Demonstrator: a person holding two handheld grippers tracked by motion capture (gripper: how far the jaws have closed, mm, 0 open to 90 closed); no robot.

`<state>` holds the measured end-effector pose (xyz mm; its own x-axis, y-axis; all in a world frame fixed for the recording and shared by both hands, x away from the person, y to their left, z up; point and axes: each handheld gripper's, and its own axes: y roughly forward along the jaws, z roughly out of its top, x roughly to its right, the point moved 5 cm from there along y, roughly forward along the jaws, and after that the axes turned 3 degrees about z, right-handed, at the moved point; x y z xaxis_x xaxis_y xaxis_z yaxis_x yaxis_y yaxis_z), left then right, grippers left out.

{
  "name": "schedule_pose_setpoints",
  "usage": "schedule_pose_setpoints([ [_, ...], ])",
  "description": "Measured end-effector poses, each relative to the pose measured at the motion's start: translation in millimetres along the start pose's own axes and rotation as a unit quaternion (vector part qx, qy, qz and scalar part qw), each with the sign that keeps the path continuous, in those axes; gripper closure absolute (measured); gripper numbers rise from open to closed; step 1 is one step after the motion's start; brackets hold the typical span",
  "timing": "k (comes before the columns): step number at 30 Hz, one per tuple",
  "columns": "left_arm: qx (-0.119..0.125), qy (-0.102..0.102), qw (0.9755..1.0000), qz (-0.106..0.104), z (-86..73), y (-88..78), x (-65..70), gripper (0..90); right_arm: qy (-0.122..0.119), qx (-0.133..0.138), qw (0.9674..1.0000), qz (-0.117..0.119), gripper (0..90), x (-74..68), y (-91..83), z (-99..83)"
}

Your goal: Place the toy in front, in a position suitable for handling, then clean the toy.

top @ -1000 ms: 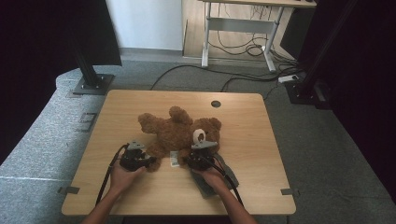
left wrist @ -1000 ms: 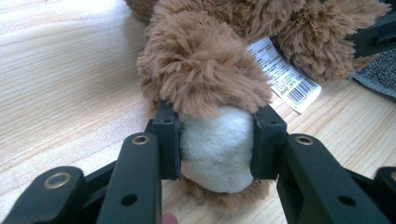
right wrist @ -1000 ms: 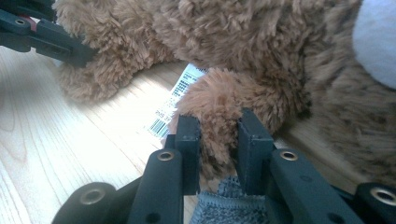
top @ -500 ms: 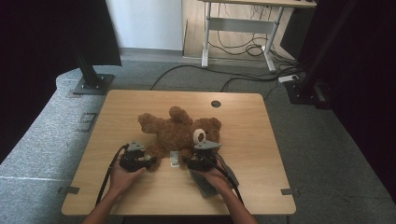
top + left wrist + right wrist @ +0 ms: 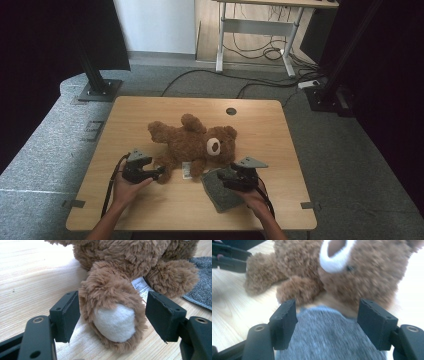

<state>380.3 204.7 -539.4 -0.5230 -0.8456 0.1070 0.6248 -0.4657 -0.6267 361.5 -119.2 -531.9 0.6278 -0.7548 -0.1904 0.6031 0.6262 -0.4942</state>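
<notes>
Lying on the table, the teddy bear has one foot between the left gripper's just-opened jaws; the right gripper, likewise just opened, holds nothing above the grey cloth

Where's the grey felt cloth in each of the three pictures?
High view: grey felt cloth lies bottom centre, beside the right hand.
Left gripper view: at the right edge.
Right gripper view: bottom centre, between the jaws.
Shared landmark: brown plush teddy bear.

One teddy bear, one grey cloth, two grippers, one table
</notes>
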Motion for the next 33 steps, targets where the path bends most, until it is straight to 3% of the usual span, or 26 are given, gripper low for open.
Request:
schedule_pose_setpoints([
  [7,-0.001,-0.002,1.0000,-0.001,0.4,1.7,1.4,28.3,0.008,-0.007,0.9998,-0.018,29.2,5.4,-16.4,-18.2],
  [13,0.007,-0.002,1.0000,0.002,2.2,-3.1,1.2,28.3,0.008,-0.008,0.9998,-0.018,27.7,2.3,-19.3,-19.9],
  [18,0.012,-0.006,0.9999,0.004,4.1,-5.0,-1.5,28.3,0.009,-0.031,0.9993,-0.018,23.3,-0.7,-15.8,-27.4],
  [24,0.009,-0.009,0.9999,0.004,3.9,-4.7,-1.4,28.3,0.000,-0.089,0.9947,-0.052,13.4,3.9,1.4,-42.5],
  [33,0.005,-0.018,0.9998,0.007,2.8,-4.3,-6.1,29.0,-0.018,-0.124,0.9886,-0.083,8.3,7.3,9.2,-52.7],
])
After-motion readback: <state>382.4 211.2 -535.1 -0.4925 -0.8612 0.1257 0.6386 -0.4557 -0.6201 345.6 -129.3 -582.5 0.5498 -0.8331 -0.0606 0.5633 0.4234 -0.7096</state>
